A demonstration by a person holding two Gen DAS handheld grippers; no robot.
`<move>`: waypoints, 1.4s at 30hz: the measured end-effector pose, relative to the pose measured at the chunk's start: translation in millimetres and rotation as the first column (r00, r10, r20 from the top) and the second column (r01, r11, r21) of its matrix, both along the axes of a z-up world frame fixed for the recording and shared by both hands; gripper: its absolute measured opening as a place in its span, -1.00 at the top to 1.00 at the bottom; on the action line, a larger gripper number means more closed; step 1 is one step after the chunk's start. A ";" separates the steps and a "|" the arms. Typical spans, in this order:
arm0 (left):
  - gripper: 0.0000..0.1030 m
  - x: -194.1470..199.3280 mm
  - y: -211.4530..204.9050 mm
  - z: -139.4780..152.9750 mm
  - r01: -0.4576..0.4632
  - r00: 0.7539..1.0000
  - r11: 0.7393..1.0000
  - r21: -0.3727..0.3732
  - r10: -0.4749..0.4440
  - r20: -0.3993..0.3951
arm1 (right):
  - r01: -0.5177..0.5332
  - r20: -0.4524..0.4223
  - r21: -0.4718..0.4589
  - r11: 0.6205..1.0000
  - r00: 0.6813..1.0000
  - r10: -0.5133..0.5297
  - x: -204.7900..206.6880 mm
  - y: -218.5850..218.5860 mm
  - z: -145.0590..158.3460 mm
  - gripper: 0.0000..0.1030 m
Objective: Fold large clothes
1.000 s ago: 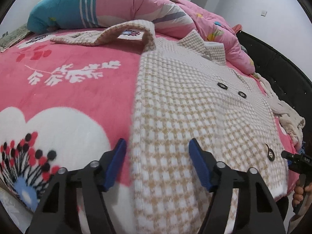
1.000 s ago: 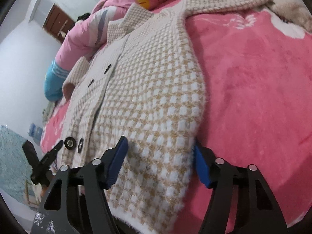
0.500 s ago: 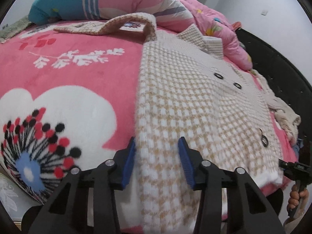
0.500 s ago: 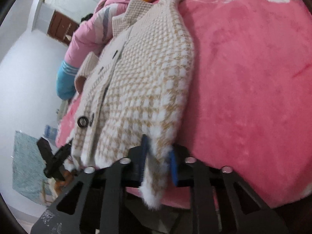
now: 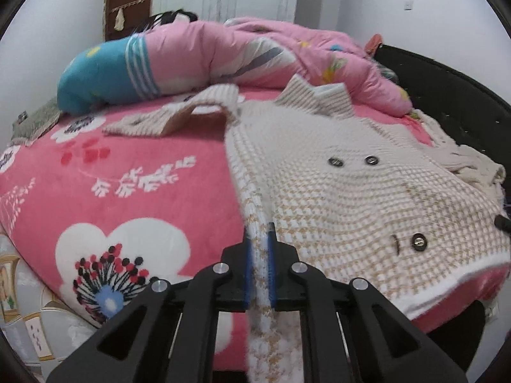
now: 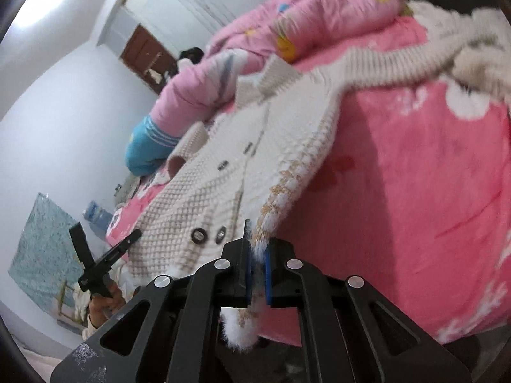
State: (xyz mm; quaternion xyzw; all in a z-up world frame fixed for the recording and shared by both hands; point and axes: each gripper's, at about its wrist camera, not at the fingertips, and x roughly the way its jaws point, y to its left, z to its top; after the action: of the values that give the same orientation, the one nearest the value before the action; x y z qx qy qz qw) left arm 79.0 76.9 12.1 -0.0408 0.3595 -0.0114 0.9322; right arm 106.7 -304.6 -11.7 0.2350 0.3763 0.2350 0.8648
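A cream and tan checked knit coat (image 5: pixel 345 191) with dark buttons lies face up on a pink flowered blanket (image 5: pixel 134 172). My left gripper (image 5: pixel 259 249) is shut on the coat's bottom hem at its left corner, and the pinched fabric rises off the bed. My right gripper (image 6: pixel 257 255) is shut on the hem's other corner, with a fluffy white edge hanging below the pads. The coat (image 6: pixel 223 172) stretches away towards its collar, one sleeve (image 6: pixel 392 60) trailing to the right. In the right wrist view the other gripper (image 6: pixel 105 255) and the hand holding it show at lower left.
A pink and blue quilt (image 5: pixel 198 60) is bunched along the far side of the bed. A black bed frame (image 5: pixel 447 95) curves at the right. A second cream knit garment (image 5: pixel 472 162) lies by it. A brown door (image 5: pixel 127 3) stands behind.
Both grippers went from open astride the hem to shut on it. Both then rose, lifting the coat's bottom corners off the blanket.
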 end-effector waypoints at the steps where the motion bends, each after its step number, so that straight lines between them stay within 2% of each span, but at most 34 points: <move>1: 0.85 -8.8 -4.0 6.3 0.014 1.000 1.000 0.004 -0.014 0.008 | -0.001 0.007 -0.001 1.000 1.000 0.001 -1.9 -3.2 2.8 0.93; 5: 0.86 -41.5 -12.8 18.8 0.048 0.999 0.999 0.020 -0.048 0.004 | -0.005 0.015 -0.008 1.000 1.000 0.005 -30.8 -19.8 11.1 0.93; 10: 0.86 -86.1 -8.9 19.4 0.055 0.997 0.998 -0.011 -0.055 -0.051 | -0.003 -0.022 -0.024 1.000 1.000 0.002 -66.6 -24.3 5.0 0.93; 13: 0.85 -97.4 -9.1 5.1 0.048 0.994 0.999 -0.021 -0.050 -0.099 | 0.019 -0.072 -0.035 0.999 0.997 -0.021 -75.8 -25.7 -13.2 0.92; 16: 0.81 -90.1 -10.1 -25.7 0.034 0.982 0.998 -0.046 -0.042 -0.186 | 0.042 -0.159 -0.080 0.996 0.986 -0.054 -69.6 -22.7 -44.5 0.88; 17: 0.77 -86.6 -8.4 -33.9 0.028 0.978 0.998 -0.051 -0.038 -0.206 | 0.056 -0.193 -0.126 0.990 0.978 -0.080 -64.3 -20.9 -56.1 0.77; 18: 0.74 -84.2 -8.5 -43.1 0.025 0.973 0.998 -0.055 -0.037 -0.226 | 0.067 -0.214 -0.160 0.985 0.972 -0.101 -61.5 -20.1 -63.4 0.74; 19: 0.65 -80.2 -7.2 -53.2 0.021 0.966 0.999 -0.044 -0.031 -0.257 | 0.083 -0.237 -0.205 0.975 0.963 -0.132 -57.6 -20.8 -70.0 0.54; 20: 0.56 -78.6 -5.3 -58.0 0.008 0.963 1.000 -0.028 -0.015 -0.269 | 0.094 -0.240 -0.226 0.970 0.959 -0.149 -58.0 -23.8 -71.8 0.23; 23: 0.32 -80.6 5.1 -56.7 -0.012 0.968 1.000 -0.028 0.005 -0.249 | 0.146 -0.202 -0.329 0.933 0.954 -0.221 -58.4 -31.0 -59.5 -0.15; 25: 0.25 -83.5 12.3 -48.3 -0.023 0.979 0.999 -0.030 0.017 -0.204 | 0.167 -0.159 -0.350 0.922 0.959 -0.235 -55.4 -34.0 -42.9 -0.30; 27: 0.23 -81.4 13.9 -41.2 -0.029 0.984 0.999 -0.024 0.024 -0.179 | 0.171 -0.120 -0.368 0.914 0.966 -0.229 -47.5 -29.7 -27.4 -0.35; 29: 0.23 -74.5 14.2 -35.3 -0.028 0.989 0.999 -0.031 0.023 -0.148 | 0.164 -0.077 -0.378 0.911 0.975 -0.207 -34.3 -17.8 -15.2 -0.51; 34: 0.22 -36.9 10.1 -24.2 -0.030 0.996 0.999 -0.041 0.026 -0.086 | 0.041 0.004 -0.330 0.943 0.999 -0.042 11.1 43.9 5.9 -0.58; 37: 0.21 -7.0 12.9 -18.0 -0.047 0.998 0.998 -0.044 0.044 -0.050 | -0.034 0.044 -0.347 0.937 0.998 0.053 45.3 91.4 12.7 -0.58; 39: 0.16 9.7 19.7 -15.4 -0.059 0.998 0.997 -0.055 0.056 -0.041 | -0.075 0.058 -0.366 0.928 0.993 0.103 62.5 117.7 10.8 -0.58; 42: -0.08 42.6 38.0 -8.1 -0.088 0.996 0.993 -0.078 0.087 -0.020 | -0.157 0.035 -0.349 0.924 0.983 0.180 96.5 156.9 0.6 -0.69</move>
State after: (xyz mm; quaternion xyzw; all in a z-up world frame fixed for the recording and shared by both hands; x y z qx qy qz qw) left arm 121.6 114.9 4.0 -0.0932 0.3644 0.0158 0.9264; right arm 203.2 -147.8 -11.1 0.0388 0.4016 0.2464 0.8812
